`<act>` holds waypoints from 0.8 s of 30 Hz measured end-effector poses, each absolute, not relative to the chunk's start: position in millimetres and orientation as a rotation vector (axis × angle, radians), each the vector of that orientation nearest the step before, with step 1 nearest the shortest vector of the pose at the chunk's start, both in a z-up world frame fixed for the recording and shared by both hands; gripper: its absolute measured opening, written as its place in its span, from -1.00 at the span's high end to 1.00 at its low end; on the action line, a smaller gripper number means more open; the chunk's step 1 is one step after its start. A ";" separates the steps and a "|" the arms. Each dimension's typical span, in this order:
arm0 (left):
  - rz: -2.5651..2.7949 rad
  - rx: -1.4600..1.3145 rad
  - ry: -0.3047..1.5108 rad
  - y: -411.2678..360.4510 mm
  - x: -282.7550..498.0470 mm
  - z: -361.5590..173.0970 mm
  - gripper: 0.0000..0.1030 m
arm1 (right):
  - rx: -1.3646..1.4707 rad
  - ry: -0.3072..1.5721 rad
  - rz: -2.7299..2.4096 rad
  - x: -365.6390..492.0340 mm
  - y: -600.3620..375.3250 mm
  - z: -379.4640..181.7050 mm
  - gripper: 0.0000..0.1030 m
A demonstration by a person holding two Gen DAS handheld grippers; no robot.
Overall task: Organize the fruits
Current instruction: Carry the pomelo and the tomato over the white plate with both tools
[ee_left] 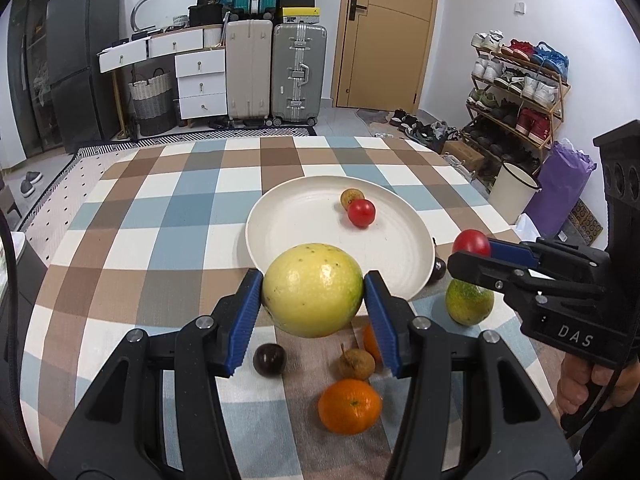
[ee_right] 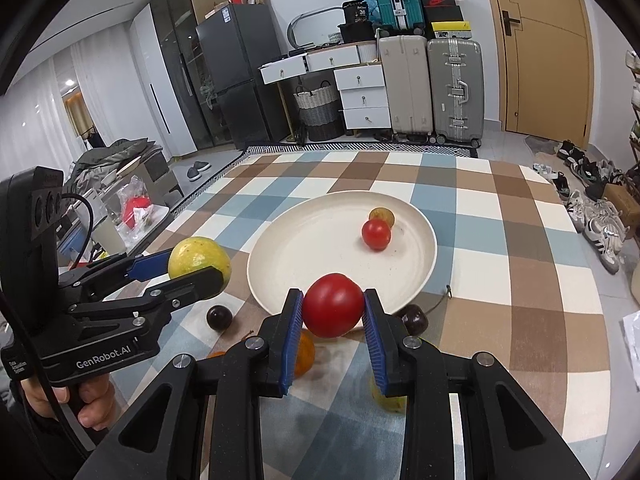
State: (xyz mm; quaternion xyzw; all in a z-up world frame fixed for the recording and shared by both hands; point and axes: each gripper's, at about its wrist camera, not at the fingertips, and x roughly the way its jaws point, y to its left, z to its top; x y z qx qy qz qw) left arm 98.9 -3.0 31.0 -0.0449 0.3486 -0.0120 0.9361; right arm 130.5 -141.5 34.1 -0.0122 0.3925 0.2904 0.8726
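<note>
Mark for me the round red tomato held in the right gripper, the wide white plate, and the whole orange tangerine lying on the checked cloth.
Round red tomato [ee_right: 333, 305], right wrist view, middle of its front.
Wide white plate [ee_left: 304, 220], left wrist view, bare floor.
Orange tangerine [ee_left: 350, 406], left wrist view, centre of its skin.

White walls, a tan door [ee_left: 386, 32], stacked suitcases [ee_left: 276, 76], white drawers [ee_left: 200, 80] and a shoe rack [ee_left: 520, 92].

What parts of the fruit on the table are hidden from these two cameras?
- Left wrist view: a second orange shows only as a sliver behind the right blue pad; a dark fruit is half hidden by the plate.
- Right wrist view: a yellow-green fruit and an orange lie mostly behind the blue pads.
</note>
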 end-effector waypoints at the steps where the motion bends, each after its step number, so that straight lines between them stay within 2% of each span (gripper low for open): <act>1: -0.025 -0.091 0.712 -2.8 101.9 31.2 0.04 | -0.026 0.822 0.608 132.4 -140.3 33.8 0.41; 24: -0.027 -0.063 0.754 -5.4 165.2 11.5 0.04 | -0.061 0.908 0.561 171.2 -124.4 13.6 0.41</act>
